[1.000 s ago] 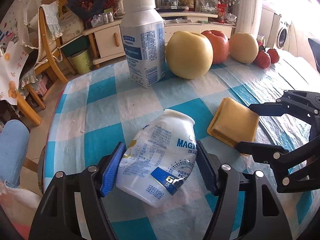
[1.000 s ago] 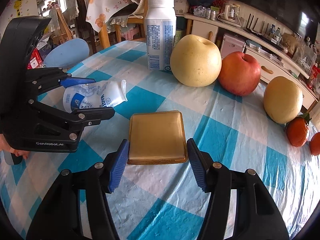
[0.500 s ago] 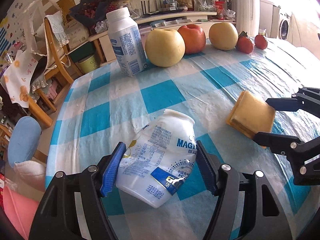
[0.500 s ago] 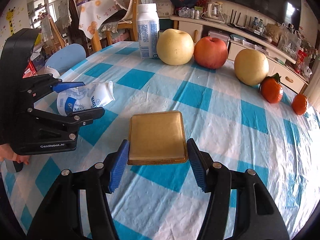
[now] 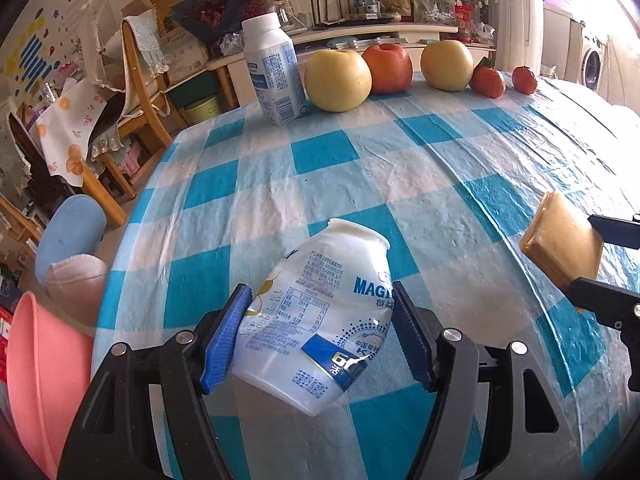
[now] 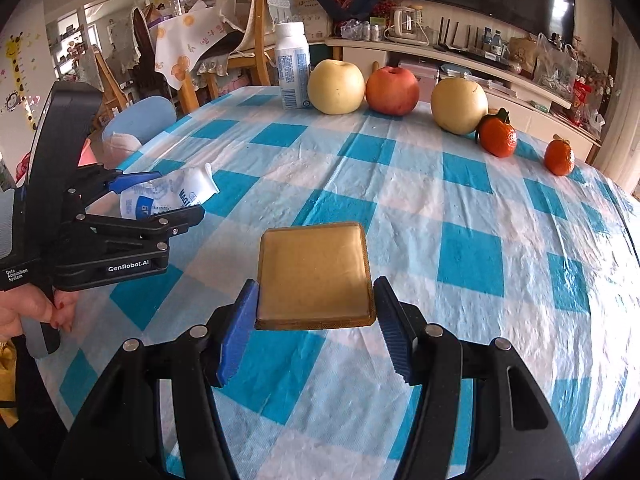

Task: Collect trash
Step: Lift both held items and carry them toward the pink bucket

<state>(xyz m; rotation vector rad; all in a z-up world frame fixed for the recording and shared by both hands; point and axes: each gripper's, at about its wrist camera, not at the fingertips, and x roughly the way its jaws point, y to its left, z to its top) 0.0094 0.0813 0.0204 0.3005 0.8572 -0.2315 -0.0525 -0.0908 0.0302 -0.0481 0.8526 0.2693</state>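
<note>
The left gripper (image 5: 320, 336) pinches a crushed white plastic bottle (image 5: 316, 328), its blue pads (image 5: 224, 340) pressed against the bottle's 2 sides. The bottle is dented, carries blue print and points its open neck away from the camera, above the blue-and-white checked cloth of the worktop (image 5: 400, 184). In the right wrist view the same bottle shows at the left, clamped in that gripper, with a hand (image 6: 28, 312) around the handle below it.

The right gripper (image 6: 316, 316) pinches a flat, square, brownish-yellow packet (image 6: 314, 274), each blue pad against one edge. The packet lies roughly level between the pads, above the cloth. From the left wrist view it appears at the right edge, tilted, with the black fingers (image 5: 612, 232) of that gripper on either side. The 2 grippers are side by side and well apart.

Beyond them the cloth is bare across the middle. At the far edge of the worktop stands an upright white bottle with a cap (image 6: 292, 68). Just beside it to the right sit a yellow apple (image 6: 336, 88), a red apple (image 6: 392, 90) touching or nearly touching it, then another yellow apple (image 6: 460, 106), then 2 small oranges (image 6: 498, 136) set a little apart from each other.

Off the left edge of the worktop are a pink basin (image 5: 44, 380), a blue cushion (image 5: 70, 232) and wooden chairs (image 5: 140, 92) draped with cloths. Behind the worktop runs a low cabinet (image 6: 460, 64) crowded with small items.
</note>
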